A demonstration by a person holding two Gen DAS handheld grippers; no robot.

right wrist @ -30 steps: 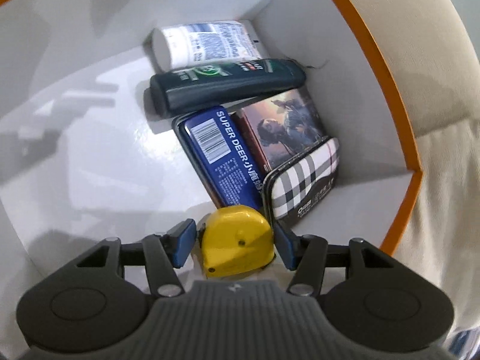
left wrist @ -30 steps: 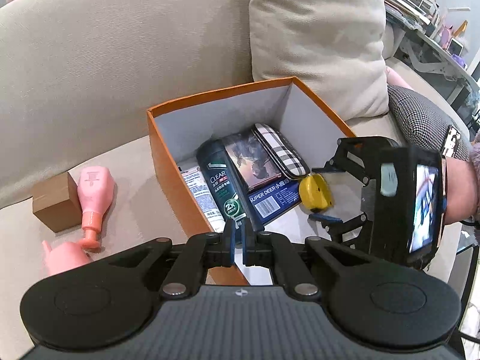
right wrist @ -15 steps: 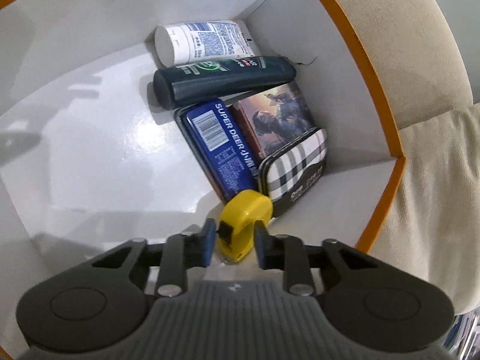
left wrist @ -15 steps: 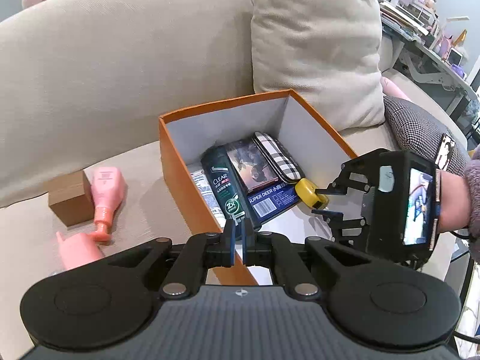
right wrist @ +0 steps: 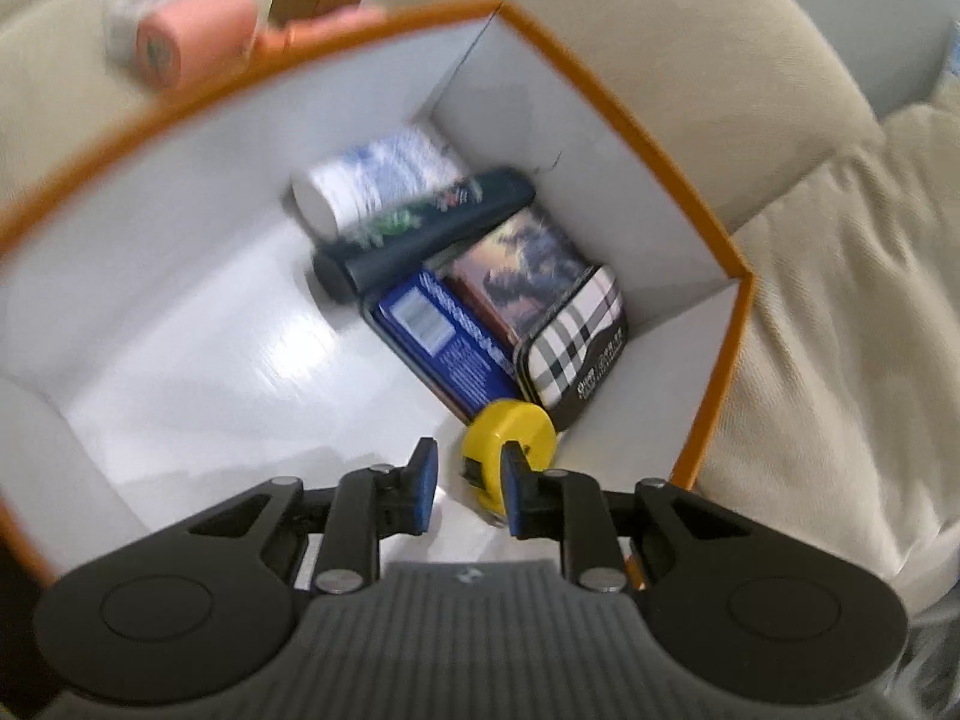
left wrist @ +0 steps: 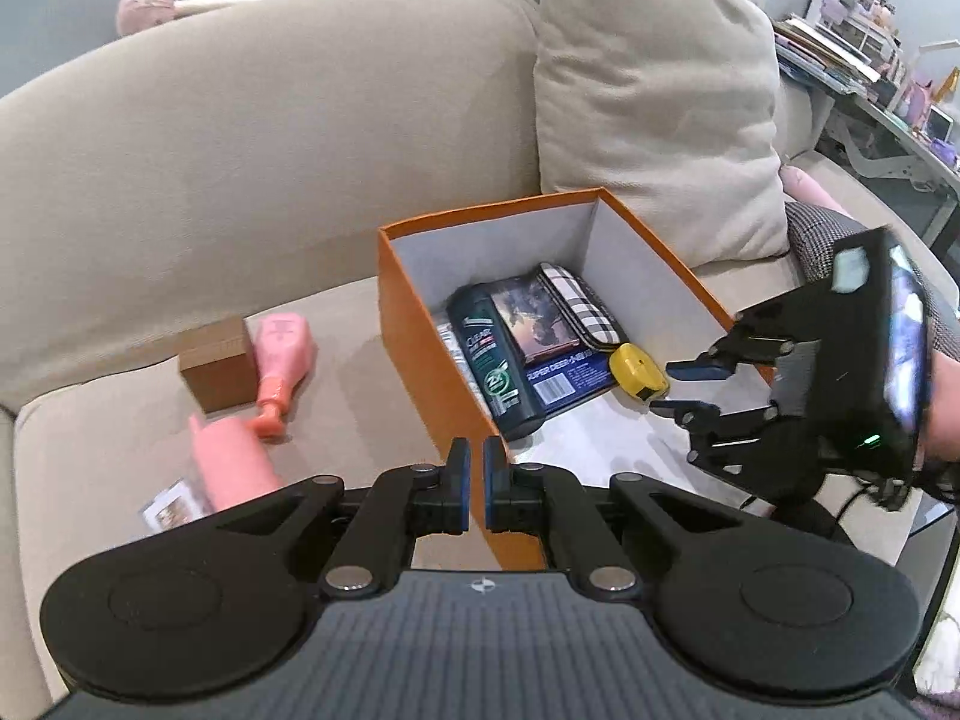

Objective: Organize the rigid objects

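Orange cardboard box with white lining [left wrist: 420, 324], open-topped, on the seat of a beige fabric sofa [left wrist: 240, 168]. Contents, packed toward its far left corner: white tube with blue print [right wrist: 372, 180]; dark green shampoo bottle [left wrist: 489, 354]; blue flat tin with barcode [left wrist: 567, 381]; picture-fronted flat case [left wrist: 531, 324]; black-and-white checked tin [left wrist: 579, 303]; yellow tape measure [left wrist: 639, 372] on the box floor, touching the near end of the blue tin.

Right gripper [left wrist: 690, 387]: above the box's right side, jaws part-way apart after closing in a moment ago, empty; in the right wrist view the tape measure lies below and beyond them, not gripped.

Left gripper [left wrist: 473, 483]: above the box's near left wall, jaws together, empty.

Left of the box, on the seat: brown wooden block [left wrist: 219, 363]; pink bottle lying flat [left wrist: 279, 360]; pink cylinder [left wrist: 231, 462], blurred.

Far right: beige cushion [left wrist: 654, 102]
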